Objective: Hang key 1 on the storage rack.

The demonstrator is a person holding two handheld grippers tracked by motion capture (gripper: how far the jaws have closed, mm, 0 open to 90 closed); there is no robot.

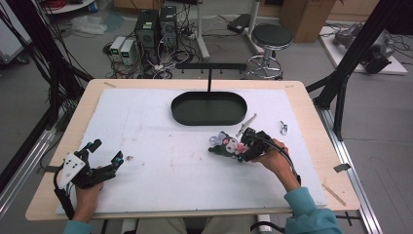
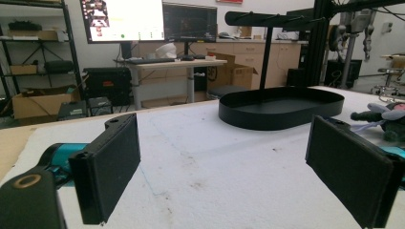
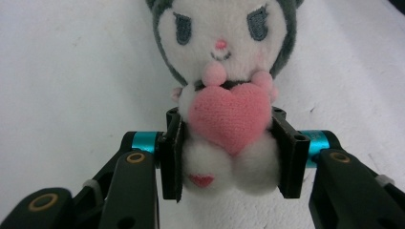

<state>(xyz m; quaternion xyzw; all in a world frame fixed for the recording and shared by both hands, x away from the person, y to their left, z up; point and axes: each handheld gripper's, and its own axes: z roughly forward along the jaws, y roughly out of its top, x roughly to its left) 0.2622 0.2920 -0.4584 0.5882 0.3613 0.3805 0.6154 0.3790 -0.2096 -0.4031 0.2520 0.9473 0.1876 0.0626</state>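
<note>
A plush toy (image 1: 224, 145) with a white face, dark grey hood and pink heart (image 3: 228, 117) lies on the white foam mat (image 1: 160, 146), right of centre. My right gripper (image 1: 242, 146) reaches it from the right. In the right gripper view its two pads (image 3: 172, 157) press on either side of the toy's white body (image 3: 224, 47), just below the heart. My left gripper (image 1: 107, 150) rests near the mat's left front, jaws wide apart with nothing between them (image 2: 239, 167). In the left gripper view the toy (image 2: 387, 119) lies far off at the right edge.
A black oval tray (image 1: 208, 123) with an upright post and crossbar (image 1: 210, 66) stands at the back middle of the mat. A white stick (image 1: 247, 124) and a small metal clip (image 1: 283, 127) lie near the toy. A tiny object (image 1: 129, 158) sits by the left gripper.
</note>
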